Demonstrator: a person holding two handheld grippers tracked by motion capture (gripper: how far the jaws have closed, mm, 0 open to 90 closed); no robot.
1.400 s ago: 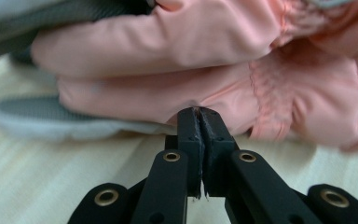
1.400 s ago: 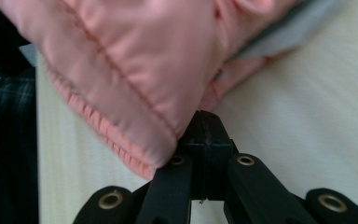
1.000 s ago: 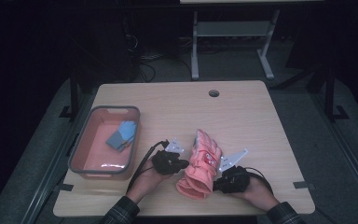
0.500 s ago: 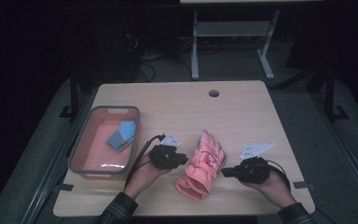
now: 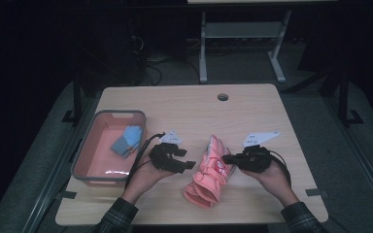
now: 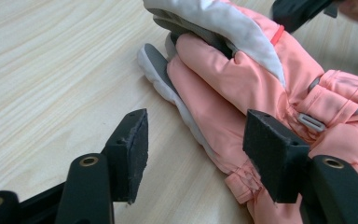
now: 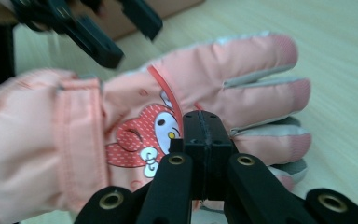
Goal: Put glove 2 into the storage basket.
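Left hand-held gripper [image 6: 193,154] just opened its jaws, nothing between them. Right hand-held gripper [image 7: 204,140] shut, empty. Pink glove [image 5: 209,172] between both, flat on surface [image 5: 252,109]. Blue glove [image 5: 126,140] already in bin [image 5: 80,155], far left. Pink glove not yet moved there.

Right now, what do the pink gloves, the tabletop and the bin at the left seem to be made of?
Pink gloves: padded woven synthetic, slight sheen, stitched quilting, grey grippy-looking palm patches.
Tabletop: pale wood-grain surface, matte, possibly laminate.
Bin: smooth moulded plastic by its glossy pink inside and grey rim.
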